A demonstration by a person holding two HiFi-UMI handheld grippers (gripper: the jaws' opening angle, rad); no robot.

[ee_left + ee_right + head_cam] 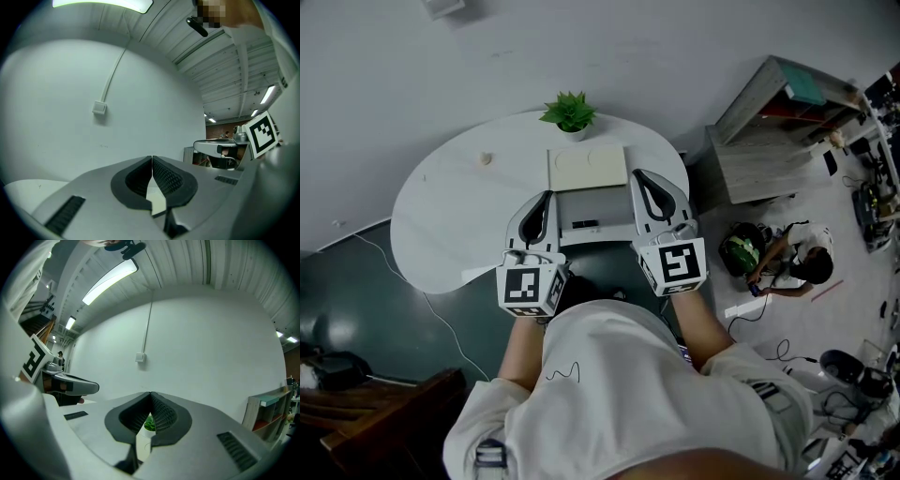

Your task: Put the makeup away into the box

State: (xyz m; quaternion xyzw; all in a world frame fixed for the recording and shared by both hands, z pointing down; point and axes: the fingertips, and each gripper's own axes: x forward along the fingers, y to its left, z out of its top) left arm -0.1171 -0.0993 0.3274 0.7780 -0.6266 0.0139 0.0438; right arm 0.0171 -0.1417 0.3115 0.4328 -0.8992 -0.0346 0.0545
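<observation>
In the head view a grey open box (609, 208) sits at the near edge of the white table (441, 202), with a small black item (584, 224) inside it. Behind the box lies a cream flat square piece (588, 169). A small beige object (487, 159) rests on the table at the left. My left gripper (548, 195) hovers at the box's left side, my right gripper (637, 175) at its right side. Both point level toward the wall. The left gripper (152, 159) and the right gripper (150, 394) are shut, with nothing between the pads.
A potted green plant (569, 112) stands at the table's far edge, by the white wall. A wooden shelf unit (769, 131) is to the right. A person (802, 258) sits on the floor beside it. A cable (431, 309) runs across the dark floor on the left.
</observation>
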